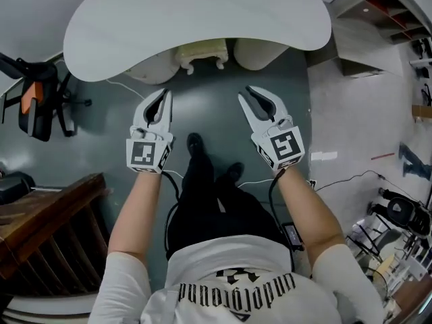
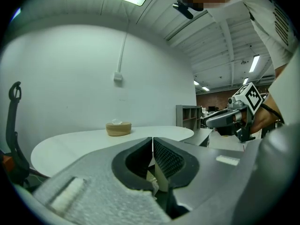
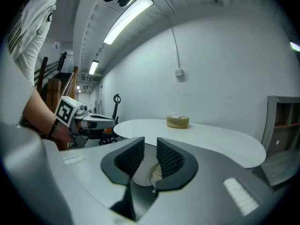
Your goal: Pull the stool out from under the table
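Observation:
Under the far side of the white table [image 1: 202, 12] stands a cream stool [image 1: 201, 52] with carved legs, partly hidden by the tabletop. Both grippers hover over the dark floor in front of it and do not touch it. My left gripper [image 1: 165, 94] is shut with nothing in it; its pads meet in the left gripper view [image 2: 153, 140]. The right gripper [image 1: 245, 93] stands slightly open and empty, a narrow gap between its pads [image 3: 150, 146]. Each gripper view shows the other gripper [image 2: 220, 121] [image 3: 93, 121] beside it and the tabletop [image 2: 84, 144] [image 3: 211, 139] ahead.
A round wooden box [image 2: 118, 128] [image 3: 177, 121] sits on the table. Two rounded cream shapes [image 1: 152, 69] flank the stool. A black and orange office chair [image 1: 37, 103] is at left, dark wooden furniture [image 1: 54, 228] lower left, shelves [image 1: 395, 12] upper right, cables and gear [image 1: 398, 214] right.

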Tool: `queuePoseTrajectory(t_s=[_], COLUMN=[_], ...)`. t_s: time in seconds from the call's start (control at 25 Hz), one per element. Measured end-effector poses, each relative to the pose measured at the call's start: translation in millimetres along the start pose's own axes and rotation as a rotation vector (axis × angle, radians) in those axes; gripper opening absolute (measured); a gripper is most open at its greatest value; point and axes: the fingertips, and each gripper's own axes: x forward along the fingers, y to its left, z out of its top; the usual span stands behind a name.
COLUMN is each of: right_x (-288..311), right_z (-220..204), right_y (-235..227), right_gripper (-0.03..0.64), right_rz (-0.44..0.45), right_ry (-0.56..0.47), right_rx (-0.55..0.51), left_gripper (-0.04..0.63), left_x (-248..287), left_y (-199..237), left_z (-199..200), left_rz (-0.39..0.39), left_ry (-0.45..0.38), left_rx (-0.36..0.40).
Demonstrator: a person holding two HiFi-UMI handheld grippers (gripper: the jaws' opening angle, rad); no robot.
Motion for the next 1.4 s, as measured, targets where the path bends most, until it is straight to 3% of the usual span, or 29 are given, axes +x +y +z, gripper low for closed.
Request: queuePoseTrajectory(t_s=[0.28, 0.68, 1.2, 1.4], right_x=[59, 145, 297, 337], right_z=[-86, -248, -476, -539], right_y=[-29, -84, -127, -148], right_gripper=[0.109, 0.161, 0.225, 0.257], right_rz=[0.012, 0.024, 0.040, 0.029], right_ry=[0.006, 0.010, -0.006, 0.002], right_rx=[-0.008, -0.040, -0.074, -0.062], left_gripper=[0.043, 0.114, 0.222, 0.245], left_x=[47, 140, 254, 281], left_y=[22, 44, 130, 146], left_z=[-91, -267, -498, -553], left_rz=[0.012, -0.030, -0.021, -0.024], left_ry=[0.014, 0.037, -0.007, -0.018], left_rx=[-0.002, -0.011, -0.013, -0.013])
